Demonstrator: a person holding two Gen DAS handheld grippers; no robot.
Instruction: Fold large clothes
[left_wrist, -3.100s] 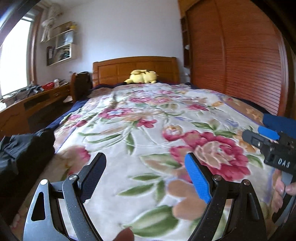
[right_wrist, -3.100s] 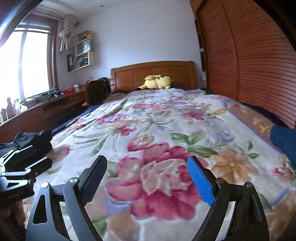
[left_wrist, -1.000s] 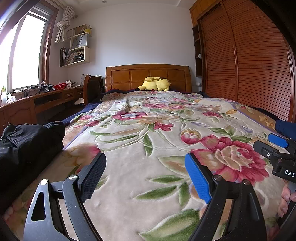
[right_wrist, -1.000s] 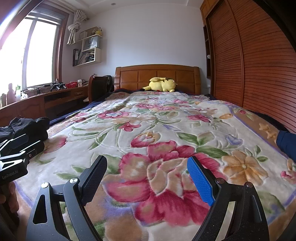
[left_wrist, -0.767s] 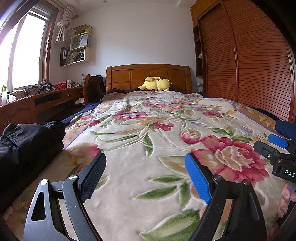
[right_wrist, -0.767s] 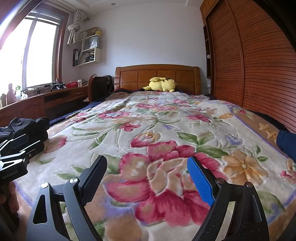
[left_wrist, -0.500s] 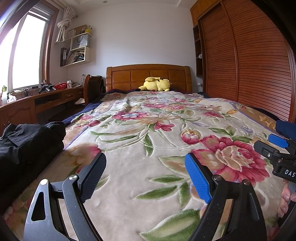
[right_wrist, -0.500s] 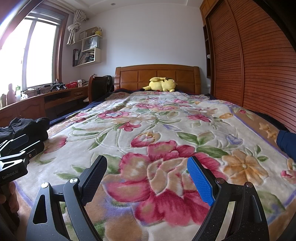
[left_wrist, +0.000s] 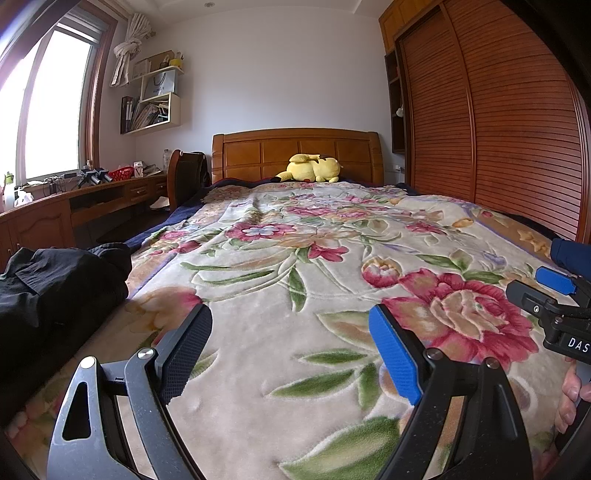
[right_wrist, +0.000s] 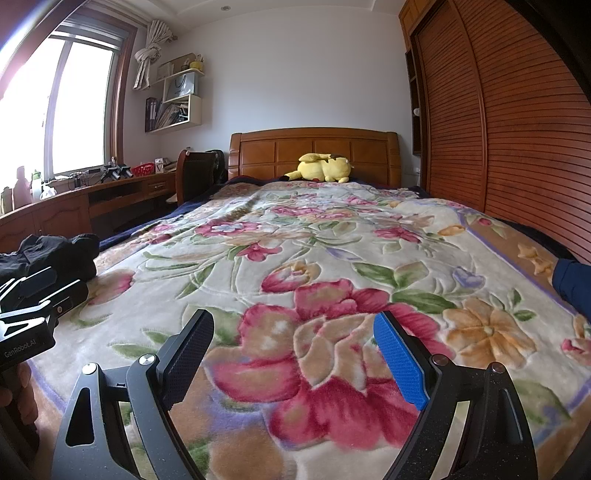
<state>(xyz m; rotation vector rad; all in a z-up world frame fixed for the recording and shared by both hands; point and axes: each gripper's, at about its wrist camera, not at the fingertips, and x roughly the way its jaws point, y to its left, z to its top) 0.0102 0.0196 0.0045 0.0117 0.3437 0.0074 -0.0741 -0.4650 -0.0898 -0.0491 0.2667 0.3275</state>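
Holding both tongs spread wide with nothing between the pads, I have the left tongs (left_wrist: 290, 350) and right tongs (right_wrist: 293, 354) side by side above the floral blanket (left_wrist: 295, 258) at the foot of the bed (right_wrist: 314, 147). The black garment (left_wrist: 55, 280) lies bunched at the blanket's left edge, just beside my left tongs (untouched). A blue garment (right_wrist: 574, 284) shows at the right edge. A yellow plush toy (left_wrist: 312, 168) rests by the headboard.

Floral blanket (left_wrist: 280, 332) lies bare across mid-frame; black clothes (left_wrist: 55, 288) block left edge; plush toy (left_wrist: 314, 168) far top centre.
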